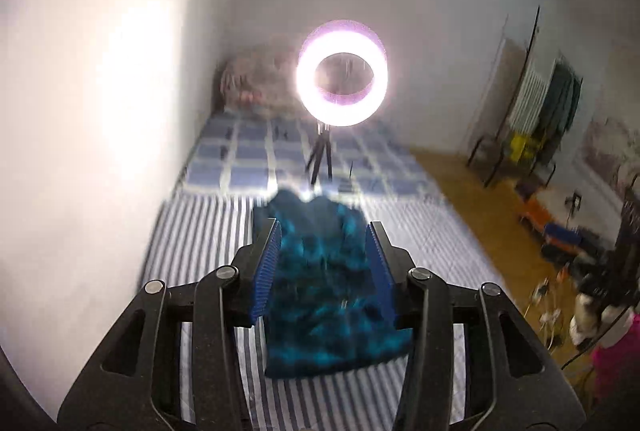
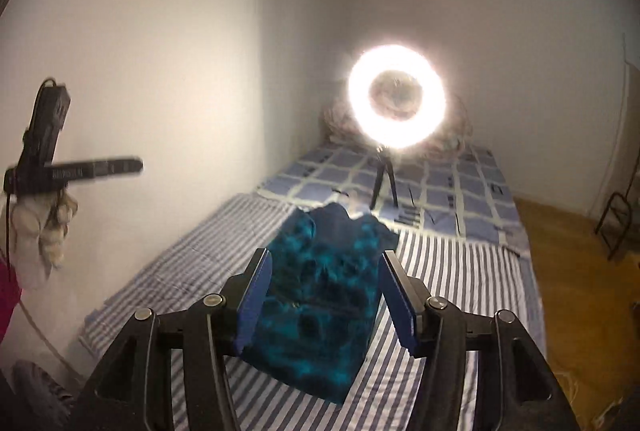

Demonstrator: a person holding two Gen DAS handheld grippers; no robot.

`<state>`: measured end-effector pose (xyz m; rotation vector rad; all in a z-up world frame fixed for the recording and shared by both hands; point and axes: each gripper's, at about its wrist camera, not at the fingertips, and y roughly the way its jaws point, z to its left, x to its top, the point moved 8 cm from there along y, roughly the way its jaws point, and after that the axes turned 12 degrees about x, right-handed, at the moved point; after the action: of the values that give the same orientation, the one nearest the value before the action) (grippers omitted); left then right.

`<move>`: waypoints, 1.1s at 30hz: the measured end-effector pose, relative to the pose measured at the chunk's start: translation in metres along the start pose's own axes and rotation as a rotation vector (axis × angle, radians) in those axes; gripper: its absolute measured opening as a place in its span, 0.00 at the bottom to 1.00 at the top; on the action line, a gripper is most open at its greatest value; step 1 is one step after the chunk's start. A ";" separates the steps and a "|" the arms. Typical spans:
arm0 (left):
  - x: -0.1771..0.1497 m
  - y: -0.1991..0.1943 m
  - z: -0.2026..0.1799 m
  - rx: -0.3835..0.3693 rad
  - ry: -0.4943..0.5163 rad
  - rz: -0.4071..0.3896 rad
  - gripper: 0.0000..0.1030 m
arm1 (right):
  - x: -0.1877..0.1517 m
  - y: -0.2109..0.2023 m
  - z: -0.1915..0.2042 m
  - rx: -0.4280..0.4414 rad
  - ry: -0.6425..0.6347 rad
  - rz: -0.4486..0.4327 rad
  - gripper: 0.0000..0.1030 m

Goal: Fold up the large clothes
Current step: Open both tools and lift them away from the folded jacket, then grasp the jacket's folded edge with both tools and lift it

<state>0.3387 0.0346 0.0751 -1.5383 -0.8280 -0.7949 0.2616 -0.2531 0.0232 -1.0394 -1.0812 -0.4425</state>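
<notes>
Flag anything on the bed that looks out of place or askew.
A lit ring light on a small tripod stands on the checked blanket, odd for a bed. The folded teal garment lies slightly askew across the striped sheet.

lit ring light (image 1: 342, 81) on a small tripod (image 1: 320, 159) standing on a checked blue cover (image 1: 248, 155), striped sheet (image 1: 192, 239) nearer, clothes rack (image 1: 540, 99) over wooden floor (image 1: 468, 183).
</notes>
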 end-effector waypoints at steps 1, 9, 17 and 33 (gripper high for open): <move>0.020 -0.010 0.003 0.000 0.000 -0.018 0.51 | 0.018 -0.008 -0.001 0.002 -0.005 -0.011 0.55; 0.099 0.043 0.023 0.035 -0.008 -0.029 0.57 | 0.092 0.028 -0.063 -0.049 0.042 -0.060 0.55; 0.011 0.260 0.016 -0.053 -0.009 0.265 0.57 | 0.023 0.180 -0.167 -0.024 0.256 0.082 0.55; -0.122 0.519 0.044 -0.093 -0.088 0.569 0.57 | -0.143 0.402 -0.275 0.064 0.615 0.323 0.57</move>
<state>0.7193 0.0210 -0.3003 -1.7827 -0.3795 -0.3521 0.6339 -0.3210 -0.3150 -0.9131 -0.3695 -0.4214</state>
